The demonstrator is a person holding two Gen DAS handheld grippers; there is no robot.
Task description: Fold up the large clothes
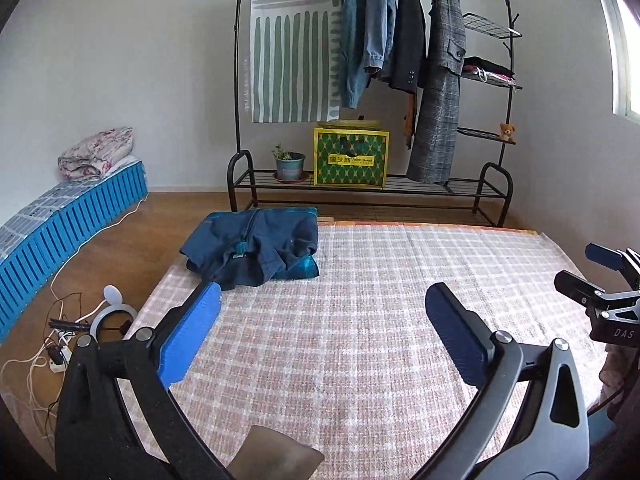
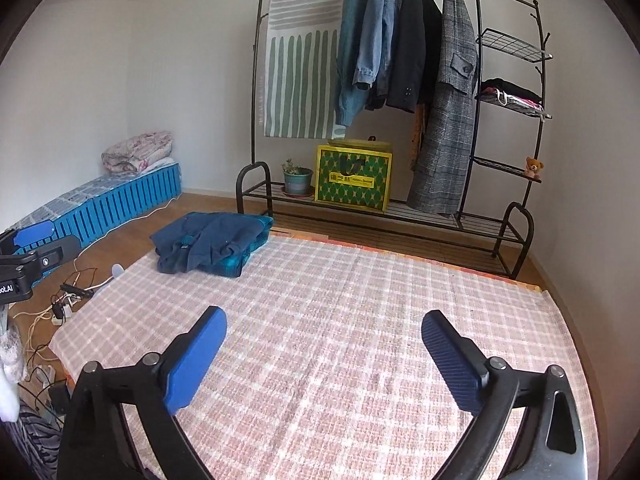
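Note:
A pile of folded dark blue clothes [image 1: 256, 246] lies on the far left corner of the pink checked mat [image 1: 360, 320], also seen in the right wrist view [image 2: 210, 246]. My left gripper [image 1: 320, 300] is open above the mat, nothing between its blue pads. My right gripper [image 2: 324, 330] is open too, over bare mat [image 2: 340, 340], empty. The right gripper shows at the right edge of the left wrist view [image 1: 600, 276]; the left one shows at the left edge of the right wrist view [image 2: 36, 244]. A brownish cloth corner [image 1: 276, 456] shows at the bottom of the left wrist view.
A black clothes rack [image 1: 500, 184] with hanging jackets and coats [image 1: 436, 92], a yellow-green box [image 1: 350, 158] and a potted plant [image 1: 289, 162] stands at the wall. Blue crates [image 1: 76, 224] with a floral bundle [image 1: 96, 154] line the left. Cables and a power strip [image 1: 56, 356] lie on the wooden floor.

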